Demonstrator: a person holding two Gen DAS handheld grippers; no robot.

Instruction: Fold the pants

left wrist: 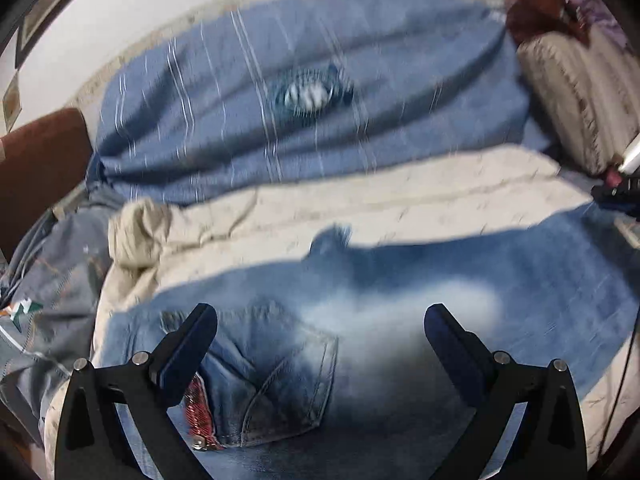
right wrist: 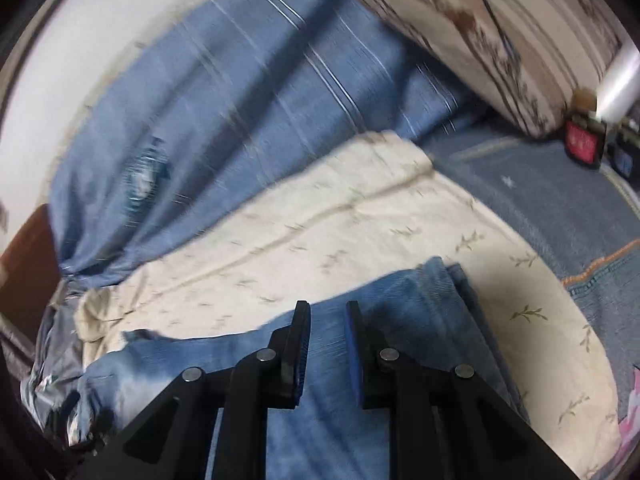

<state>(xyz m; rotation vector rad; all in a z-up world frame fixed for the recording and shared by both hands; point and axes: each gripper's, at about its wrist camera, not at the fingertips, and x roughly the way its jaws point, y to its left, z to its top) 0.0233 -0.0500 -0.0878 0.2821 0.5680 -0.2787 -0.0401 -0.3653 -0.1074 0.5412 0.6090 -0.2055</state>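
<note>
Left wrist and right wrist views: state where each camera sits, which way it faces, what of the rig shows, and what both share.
Left wrist: sits on the left hand-held gripper, looks down over the jeans near the back pocket; fingers spread wide.
Right wrist: sits on the right hand-held gripper, looks along the jeans leg; fingers apart with a narrow gap.
Shared: jeans, cream sheet, blue striped blanket, pillow.

The black right gripper [right wrist: 327,344], fingers slightly parted, hovers over faded blue denim pants [right wrist: 400,312] on a cream leaf-print sheet [right wrist: 360,216].
</note>
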